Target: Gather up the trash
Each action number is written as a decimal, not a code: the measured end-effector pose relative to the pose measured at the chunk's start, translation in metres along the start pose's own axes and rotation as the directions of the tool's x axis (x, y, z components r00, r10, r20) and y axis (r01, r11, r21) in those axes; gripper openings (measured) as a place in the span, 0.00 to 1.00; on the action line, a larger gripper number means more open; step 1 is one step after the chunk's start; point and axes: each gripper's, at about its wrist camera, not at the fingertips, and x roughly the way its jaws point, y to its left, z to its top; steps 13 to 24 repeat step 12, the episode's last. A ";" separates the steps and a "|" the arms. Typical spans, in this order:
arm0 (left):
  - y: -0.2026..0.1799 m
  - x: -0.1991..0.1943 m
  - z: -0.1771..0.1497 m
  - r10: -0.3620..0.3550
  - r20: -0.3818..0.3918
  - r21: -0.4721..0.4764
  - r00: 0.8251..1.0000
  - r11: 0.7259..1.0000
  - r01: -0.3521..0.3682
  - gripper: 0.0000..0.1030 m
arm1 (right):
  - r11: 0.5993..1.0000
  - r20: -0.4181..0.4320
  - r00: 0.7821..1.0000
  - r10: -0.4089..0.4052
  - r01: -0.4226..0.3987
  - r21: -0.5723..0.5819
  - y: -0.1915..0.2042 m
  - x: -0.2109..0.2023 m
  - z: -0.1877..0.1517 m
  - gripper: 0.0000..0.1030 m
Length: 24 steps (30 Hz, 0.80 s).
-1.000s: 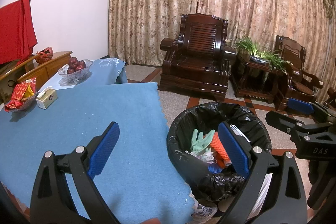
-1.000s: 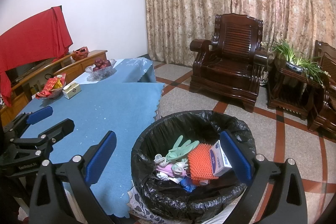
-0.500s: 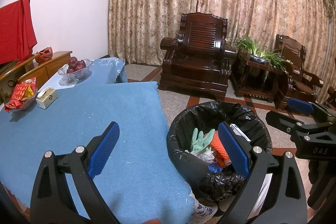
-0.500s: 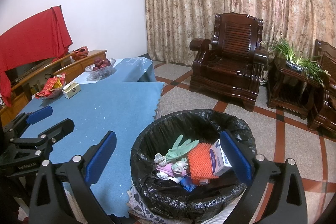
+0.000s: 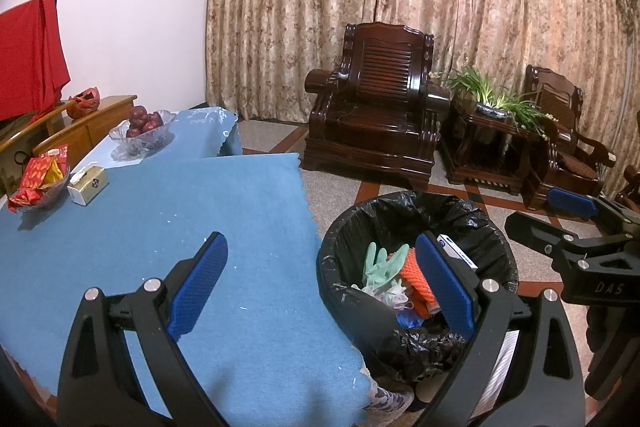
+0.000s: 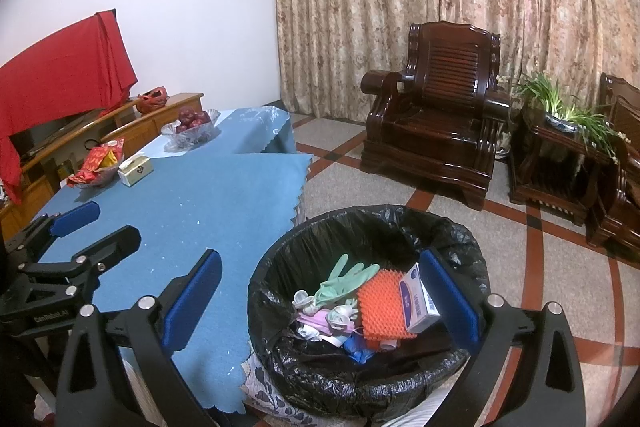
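Both my tongs released, empty: right gripper (image 6: pixel 320 301) over trash bin (image 6: pixel 280 355), left gripper (image 5: pixel 322 281) beside bin.

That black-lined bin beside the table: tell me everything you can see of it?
The round trash bin lined with a crinkled black plastic bag stands upright on the floor against the blue cloth-covered table. The bag folds over its rim. Inside lie a pale green rubber glove, an orange bumpy mat, a white-and-purple carton and crumpled scraps.
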 end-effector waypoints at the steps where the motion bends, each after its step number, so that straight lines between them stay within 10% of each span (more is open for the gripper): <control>1: 0.002 -0.001 -0.001 -0.001 -0.001 -0.001 1.000 1.000 0.001 0.90 | 1.000 0.000 1.000 0.000 0.000 0.000 0.000 0.000 0.000 0.94; 24: 0.004 -0.005 -0.008 0.003 -0.005 -0.002 1.000 1.000 -0.003 0.90 | 1.000 0.000 1.000 0.000 0.000 0.000 0.000 0.000 0.001 0.94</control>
